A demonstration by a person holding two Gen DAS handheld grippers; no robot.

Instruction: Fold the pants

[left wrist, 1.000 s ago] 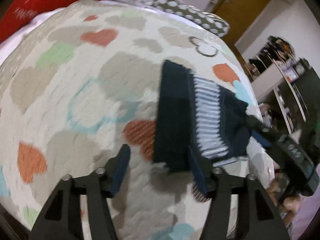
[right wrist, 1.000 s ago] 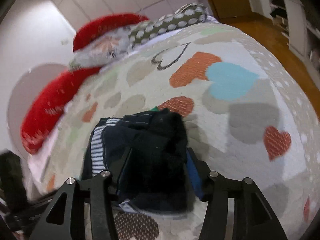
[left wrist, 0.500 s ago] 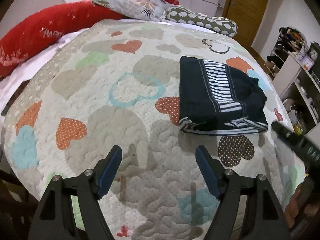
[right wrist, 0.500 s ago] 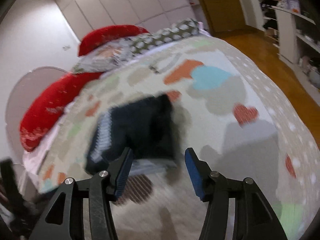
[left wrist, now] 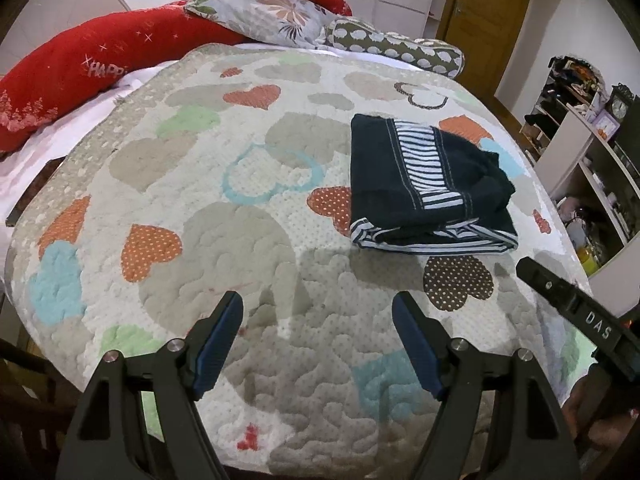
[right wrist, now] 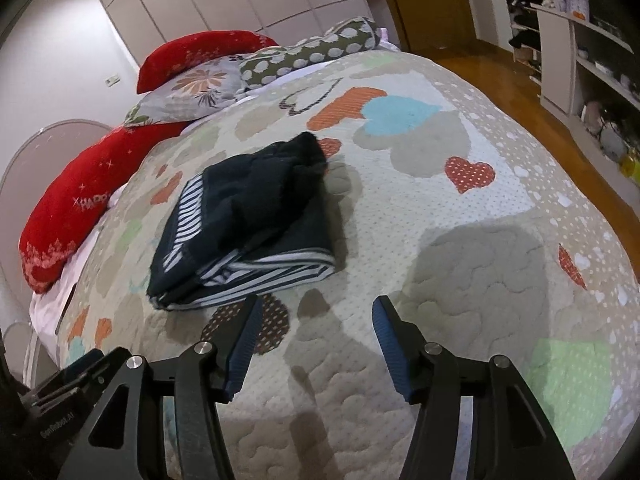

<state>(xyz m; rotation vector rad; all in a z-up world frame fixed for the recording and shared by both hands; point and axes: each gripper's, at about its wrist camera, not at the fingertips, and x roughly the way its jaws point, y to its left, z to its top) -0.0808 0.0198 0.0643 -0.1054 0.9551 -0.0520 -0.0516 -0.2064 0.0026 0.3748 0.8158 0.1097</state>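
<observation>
1. Because the pants (left wrist: 428,184) lie in a compact, layered stack on the bed (left wrist: 240,240), striped edges (right wrist: 264,268) roughly aligned, the fold looks finished.
2. They sit ahead of the left fingers (left wrist: 218,338) and off to their right, apart from the tips.
3. Seen from the right fingers (right wrist: 386,336), they lie ahead and to the left, clear of the pads.
4. Both grippers, left (left wrist: 318,340) and right (right wrist: 314,344), stand wide open and empty, probably so the stack stays undisturbed.
5. Pillows (left wrist: 120,60) lie at the bed's far end.
</observation>
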